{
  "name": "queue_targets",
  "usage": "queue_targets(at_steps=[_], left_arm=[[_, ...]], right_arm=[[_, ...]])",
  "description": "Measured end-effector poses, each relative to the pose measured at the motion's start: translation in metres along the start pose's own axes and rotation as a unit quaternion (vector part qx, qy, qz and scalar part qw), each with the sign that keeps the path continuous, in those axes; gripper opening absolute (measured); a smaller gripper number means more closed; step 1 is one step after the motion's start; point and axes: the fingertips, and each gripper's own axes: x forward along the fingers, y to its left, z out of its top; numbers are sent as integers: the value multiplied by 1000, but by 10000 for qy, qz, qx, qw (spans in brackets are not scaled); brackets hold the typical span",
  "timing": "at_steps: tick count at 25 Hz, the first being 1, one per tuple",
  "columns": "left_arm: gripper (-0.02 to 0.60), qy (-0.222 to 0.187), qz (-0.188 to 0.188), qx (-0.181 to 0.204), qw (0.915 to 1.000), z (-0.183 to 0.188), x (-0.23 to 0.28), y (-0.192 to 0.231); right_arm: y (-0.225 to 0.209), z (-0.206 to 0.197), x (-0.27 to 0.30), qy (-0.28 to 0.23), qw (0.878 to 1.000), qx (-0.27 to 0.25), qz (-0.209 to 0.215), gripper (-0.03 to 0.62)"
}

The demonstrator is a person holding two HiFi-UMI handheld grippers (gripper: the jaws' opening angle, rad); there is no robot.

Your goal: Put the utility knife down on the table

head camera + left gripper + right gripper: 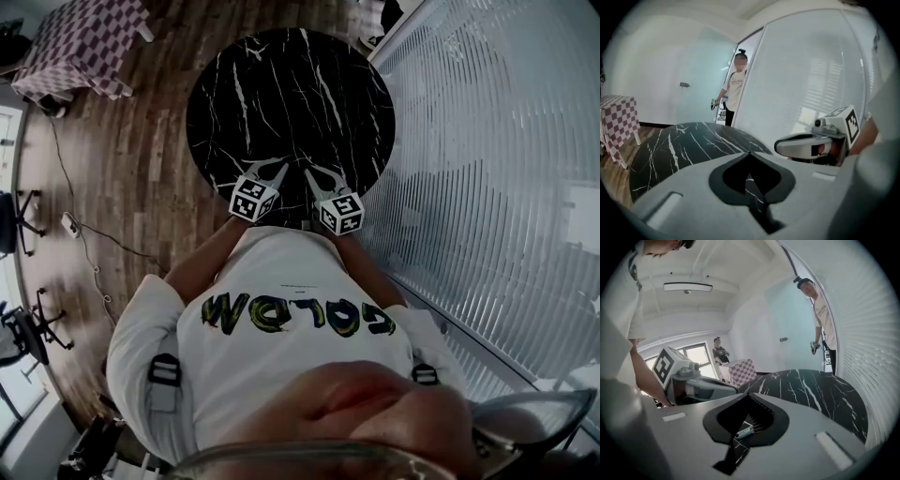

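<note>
Surface finish notes: table, floor, cloth, gripper shells.

Round black stone-look table [291, 94]: polished, white veins, soft sheen. Brown plank floor [141, 169]: wood, satin, visible grain. Pink-and-white checked tablecloth [84, 42]: woven cloth, matt. White ribbed wall panel [487, 141]: fine horizontal slats, semi-gloss. Left gripper [750, 153] and right gripper [747, 395]: grey moulded plastic, smooth and matt, darker matt lining round the opening. White printed T-shirt [281, 366]: soft matt cloth. Small pale-blue and silver utility knife [744, 431]: smooth casing, possibly plastic with metal; too small to confirm.

Right gripper [747, 395] fingers together, utility knife [744, 431] below on marble table [820, 385]
</note>
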Motion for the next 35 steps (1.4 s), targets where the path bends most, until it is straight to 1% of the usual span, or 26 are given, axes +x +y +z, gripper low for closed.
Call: queue_targets(at_steps=[5,11,15,18,23,28,35], left_arm=[[2,-613,-98,-20,9981,40,-20,-13],[2,-1104,-90,-236,9936,68,-41,-18],[2,-1453,17,-69,9894,85,-56,-22],[2,-1641,-30,5,9864,97,-65,-30],[2,-1775,-167,39,9840,114,-76,-40],[2,-1573,-122,54,9875,109,-70,-36],[2,-1573,-116,81,9874,110,-71,-35]], right_arm=[[17,38,-20,-353,9992,-159,69,2],[29,74,-35,-619,9974,-361,68,2],[37,93,-41,-807,9953,-521,108,2],[44,107,-46,-963,9939,-491,197,2],[50,118,-48,-1030,9929,-552,205,0],[50,120,-44,-1028,9927,-599,198,0],[55,121,-39,-971,9926,-694,246,0]])
